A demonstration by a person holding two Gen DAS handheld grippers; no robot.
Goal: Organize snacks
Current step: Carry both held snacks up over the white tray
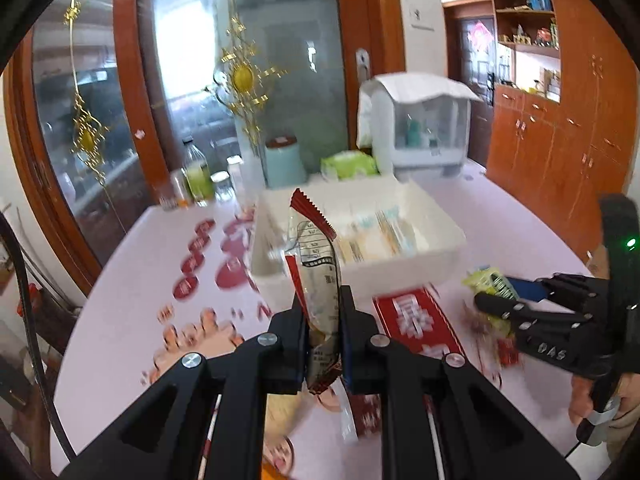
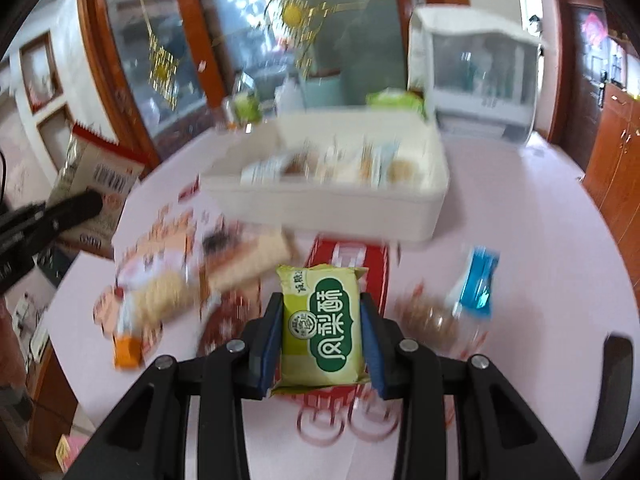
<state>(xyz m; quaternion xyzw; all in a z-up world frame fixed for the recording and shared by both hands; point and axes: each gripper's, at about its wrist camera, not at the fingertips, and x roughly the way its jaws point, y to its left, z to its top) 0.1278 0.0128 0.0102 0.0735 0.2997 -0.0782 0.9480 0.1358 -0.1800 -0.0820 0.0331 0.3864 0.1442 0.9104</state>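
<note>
My left gripper [image 1: 323, 320] is shut on a red-edged clear snack packet [image 1: 318, 276], held upright above the table in front of the white box [image 1: 400, 268]. My right gripper [image 2: 320, 320] is shut on a green pineapple-cake packet [image 2: 320, 328], held above the table short of the white box [image 2: 352, 210]. The box holds several wrapped snacks. The right gripper [image 1: 504, 300] with its green packet [image 1: 490, 282] shows at the right of the left wrist view. The left gripper's finger [image 2: 76, 210] and its packet [image 2: 96, 184] show at the left of the right wrist view.
Loose snacks lie on the pink table: a biscuit pack [image 2: 248, 264], an orange-ended pack [image 2: 156, 300], a blue-ended pack [image 2: 464, 304] and a red packet [image 1: 416, 320]. Bottles [image 1: 198, 172], a teal canister [image 1: 284, 162], green tissues [image 1: 350, 166] and a white cabinet [image 1: 424, 128] stand behind the box.
</note>
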